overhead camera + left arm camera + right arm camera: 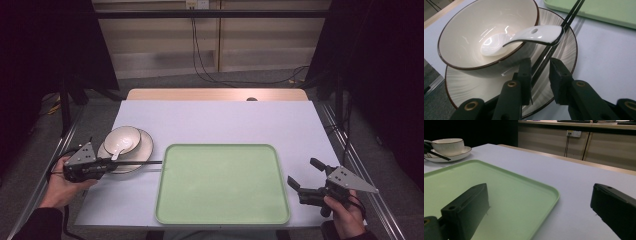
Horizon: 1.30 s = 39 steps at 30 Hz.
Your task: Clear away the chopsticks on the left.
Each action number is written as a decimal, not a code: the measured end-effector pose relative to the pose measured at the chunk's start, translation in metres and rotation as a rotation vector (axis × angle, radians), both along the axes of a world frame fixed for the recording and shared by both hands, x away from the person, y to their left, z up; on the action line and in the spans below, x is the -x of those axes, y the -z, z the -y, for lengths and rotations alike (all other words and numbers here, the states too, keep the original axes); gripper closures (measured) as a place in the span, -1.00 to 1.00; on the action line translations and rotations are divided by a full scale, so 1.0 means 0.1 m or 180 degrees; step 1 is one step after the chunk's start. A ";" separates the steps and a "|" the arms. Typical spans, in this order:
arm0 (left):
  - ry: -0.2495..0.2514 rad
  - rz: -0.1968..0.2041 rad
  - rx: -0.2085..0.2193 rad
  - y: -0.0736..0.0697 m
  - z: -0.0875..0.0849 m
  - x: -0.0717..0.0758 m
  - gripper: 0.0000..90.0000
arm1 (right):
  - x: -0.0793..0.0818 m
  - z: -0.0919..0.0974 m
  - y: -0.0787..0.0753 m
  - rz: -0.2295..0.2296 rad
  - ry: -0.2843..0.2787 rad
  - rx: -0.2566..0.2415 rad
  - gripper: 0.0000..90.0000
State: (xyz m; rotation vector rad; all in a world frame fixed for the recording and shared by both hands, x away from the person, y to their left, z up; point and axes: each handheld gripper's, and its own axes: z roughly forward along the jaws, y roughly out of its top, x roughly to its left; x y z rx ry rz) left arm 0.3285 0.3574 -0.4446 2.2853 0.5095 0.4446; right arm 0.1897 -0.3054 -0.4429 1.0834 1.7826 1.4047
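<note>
Chopsticks [549, 47] — two thin, glossy black sticks — lie between the pads of the left gripper [540, 75], whose jaws are drawn in close around them; whether the right-hand pad presses on them is hard to judge. They rest across the ribbed, dark-rimmed plate [566, 50], tips reaching out toward the pale green tray [222, 182]. On the plate stands a cream bowl [474, 27] with a smooth white ceramic spoon [524, 36] in it — its handle over the rim, above the sticks. The right gripper [305, 176] hangs wide open and empty, just beside the tray's rounded right edge on the matte grey table [225, 120].
</note>
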 end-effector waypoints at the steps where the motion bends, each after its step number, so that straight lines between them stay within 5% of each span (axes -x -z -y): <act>1: 0.0000 0.0000 0.0000 0.00 0.00 0.00 0.62 | 0.00 0.00 0.00 0.0000 0.0000 0.0000 -0.97; 18: 0.0274 -0.0153 -0.0246 0.00 0.06 -0.05 0.73 | -0.01 0.01 0.00 0.0000 0.0009 -0.0001 -0.98; 35: 0.0256 -0.0448 -0.0222 -0.03 0.12 -0.11 0.92 | -0.01 0.01 0.01 -0.0017 0.0018 -0.0012 -0.98; 39: 0.0168 -0.0460 -0.0099 -0.04 0.13 -0.10 0.92 | 0.00 0.01 0.01 -0.0020 -0.0004 -0.0007 -0.98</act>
